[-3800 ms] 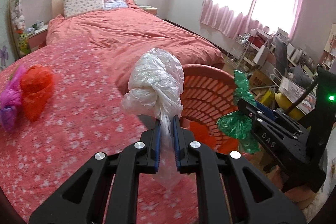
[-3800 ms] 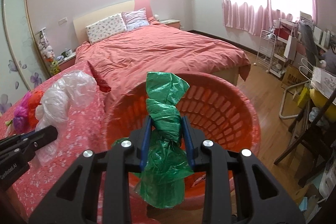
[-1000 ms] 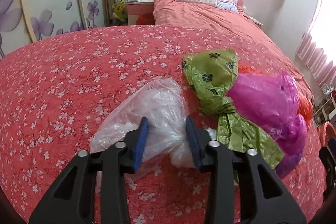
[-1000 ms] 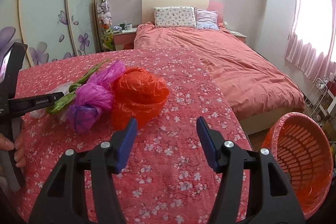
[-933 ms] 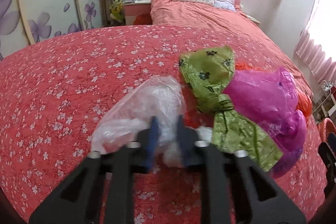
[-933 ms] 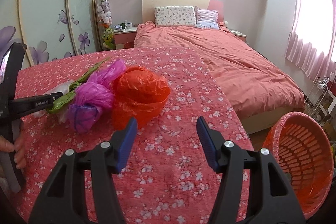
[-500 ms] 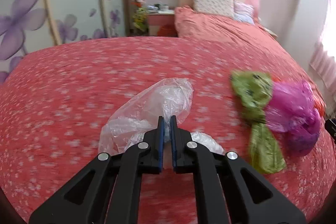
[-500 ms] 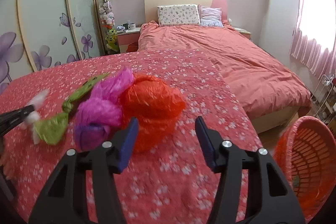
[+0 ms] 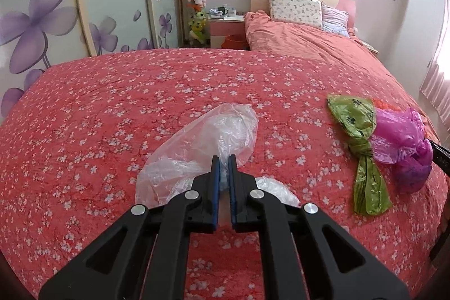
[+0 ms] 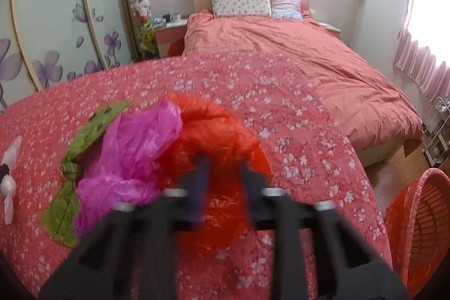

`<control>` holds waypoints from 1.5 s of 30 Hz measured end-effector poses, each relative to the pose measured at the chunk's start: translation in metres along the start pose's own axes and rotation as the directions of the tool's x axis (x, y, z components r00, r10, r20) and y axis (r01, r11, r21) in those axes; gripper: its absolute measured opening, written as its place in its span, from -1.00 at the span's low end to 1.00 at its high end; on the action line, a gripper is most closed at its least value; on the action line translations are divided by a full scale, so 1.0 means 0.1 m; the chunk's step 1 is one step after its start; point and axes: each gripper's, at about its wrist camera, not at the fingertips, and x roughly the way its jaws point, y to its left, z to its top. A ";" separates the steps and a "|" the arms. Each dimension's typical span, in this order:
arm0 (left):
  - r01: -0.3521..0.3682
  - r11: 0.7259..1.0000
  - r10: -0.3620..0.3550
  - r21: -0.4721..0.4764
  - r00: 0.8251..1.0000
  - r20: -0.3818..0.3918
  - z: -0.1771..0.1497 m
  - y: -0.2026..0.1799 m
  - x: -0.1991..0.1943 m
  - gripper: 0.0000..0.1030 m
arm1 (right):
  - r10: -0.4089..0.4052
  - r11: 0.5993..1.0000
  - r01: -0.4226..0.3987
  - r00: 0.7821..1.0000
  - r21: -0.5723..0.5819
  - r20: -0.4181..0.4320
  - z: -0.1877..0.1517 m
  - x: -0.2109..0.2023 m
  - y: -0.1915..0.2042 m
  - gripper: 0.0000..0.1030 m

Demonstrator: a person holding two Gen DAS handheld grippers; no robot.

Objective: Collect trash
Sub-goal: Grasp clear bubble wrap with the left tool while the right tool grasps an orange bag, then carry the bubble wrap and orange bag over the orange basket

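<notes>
My left gripper (image 9: 224, 159) is shut on a clear plastic bag (image 9: 202, 142) that lies on the red flowered bedspread (image 9: 112, 117). A green bag (image 9: 362, 148) and a magenta bag (image 9: 402, 139) lie to its right. In the right wrist view my right gripper (image 10: 223, 162) is blurred, its fingers a hand's width apart and straddling the top of an orange-red bag (image 10: 222, 137). The magenta bag (image 10: 135, 153) and the green bag (image 10: 73, 156) lie to its left. The orange laundry basket (image 10: 422, 229) stands on the floor at lower right.
A second bed with a salmon duvet (image 10: 295, 52) and pillows lies beyond. A nightstand (image 9: 225, 27) and a wardrobe with purple flowers (image 9: 42, 27) are at the back left. A wire rack (image 10: 436, 131) stands by the curtained window.
My left gripper has closed on the clear bag and drawn back left from the green bag. My right gripper has moved forward over the orange-red bag and its fingers have narrowed.
</notes>
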 end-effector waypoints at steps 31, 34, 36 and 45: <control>0.169 0.972 -0.181 0.161 0.982 0.059 -0.12 -1.13 -0.60 -0.88 | -0.083 0.991 0.064 0.984 0.119 0.159 -0.65 -1.31 -0.95 -0.92; 0.189 0.965 -0.202 0.182 0.978 0.057 -0.17 -1.27 -0.63 -0.88 | -0.091 0.990 0.073 0.984 0.123 0.155 -0.73 -1.36 -1.03 -0.92; 0.206 0.959 -0.220 0.197 0.974 0.052 -0.18 -1.37 -0.63 -0.88 | -0.097 0.989 0.078 0.984 0.127 0.152 -0.79 -1.40 -1.08 -0.92; 0.271 0.929 -0.288 0.252 0.957 0.033 -0.30 -1.84 -0.70 -0.88 | -0.116 0.984 0.093 0.982 0.153 0.151 -1.01 -1.57 -1.27 -0.92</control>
